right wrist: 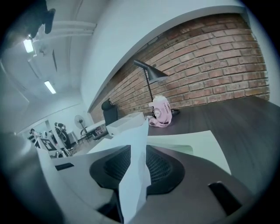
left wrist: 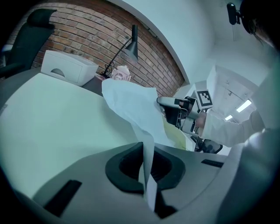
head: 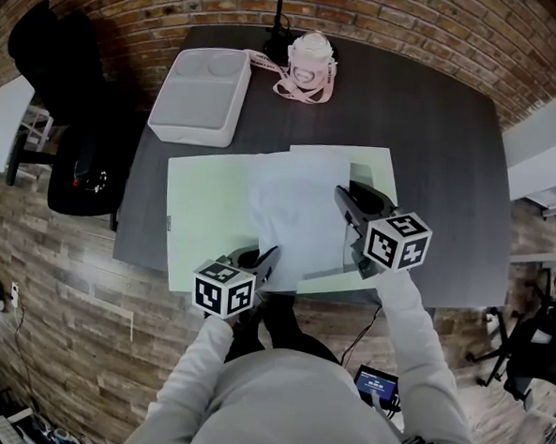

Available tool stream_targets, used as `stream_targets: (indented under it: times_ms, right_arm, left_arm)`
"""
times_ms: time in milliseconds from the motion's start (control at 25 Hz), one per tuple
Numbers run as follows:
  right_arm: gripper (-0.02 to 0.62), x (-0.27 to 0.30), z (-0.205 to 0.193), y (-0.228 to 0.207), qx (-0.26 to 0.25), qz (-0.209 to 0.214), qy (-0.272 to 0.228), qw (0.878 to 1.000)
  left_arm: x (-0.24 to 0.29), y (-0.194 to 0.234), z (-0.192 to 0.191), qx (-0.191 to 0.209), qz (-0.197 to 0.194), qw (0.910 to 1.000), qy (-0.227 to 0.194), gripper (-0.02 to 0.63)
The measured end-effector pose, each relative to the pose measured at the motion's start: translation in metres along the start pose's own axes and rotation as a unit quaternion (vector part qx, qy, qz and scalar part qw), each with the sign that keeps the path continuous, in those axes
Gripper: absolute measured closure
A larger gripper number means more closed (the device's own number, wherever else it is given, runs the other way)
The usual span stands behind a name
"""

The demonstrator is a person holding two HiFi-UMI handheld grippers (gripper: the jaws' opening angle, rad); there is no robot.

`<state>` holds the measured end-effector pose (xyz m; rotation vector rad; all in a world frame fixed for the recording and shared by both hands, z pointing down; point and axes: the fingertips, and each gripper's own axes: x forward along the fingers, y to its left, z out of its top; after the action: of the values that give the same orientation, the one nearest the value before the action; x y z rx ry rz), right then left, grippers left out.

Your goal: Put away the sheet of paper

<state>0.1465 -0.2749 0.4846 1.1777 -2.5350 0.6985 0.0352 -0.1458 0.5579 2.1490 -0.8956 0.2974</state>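
Observation:
A white sheet of paper (head: 293,213) is held up over an open pale green folder (head: 203,226) on the dark desk (head: 433,151). My left gripper (head: 268,261) is shut on the sheet's near edge. My right gripper (head: 340,198) is shut on its right edge. In the left gripper view the sheet (left wrist: 131,100) runs up out of the closed jaws of the left gripper (left wrist: 146,175), above the green folder (left wrist: 52,118). In the right gripper view the sheet (right wrist: 133,175) stands pinched in the right gripper (right wrist: 131,183), with the folder (right wrist: 192,142) beneath.
A white rectangular tray (head: 199,94) sits at the desk's back left. A pink and white pouch (head: 311,68) lies beside a black lamp base (head: 277,47). A black chair (head: 75,157) stands left of the desk. A small screen device (head: 376,384) hangs below the near edge.

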Motion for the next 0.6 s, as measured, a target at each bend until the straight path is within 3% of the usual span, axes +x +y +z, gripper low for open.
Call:
stream_targets:
  times_ms: [200,320,600]
  right_arm:
    - [0.479,-0.003,0.02,-0.004,-0.022,-0.038,-0.023,0.999]
    - [0.48,0.005,0.034,0.0,-0.024,-0.04,-0.038,0.998]
    - [0.479,0.05,0.016,0.006,0.004,-0.067,0.002,0.998]
  left_arm:
    - [0.001,0.001,0.0,-0.003,-0.001,1.0,0.009,0.589]
    - [0.002,0.002,-0.001,-0.005,0.002,0.9999,0.014,0.589]
    - [0.003,0.002,-0.004,-0.016,0.005,0.9996,0.021,0.589]
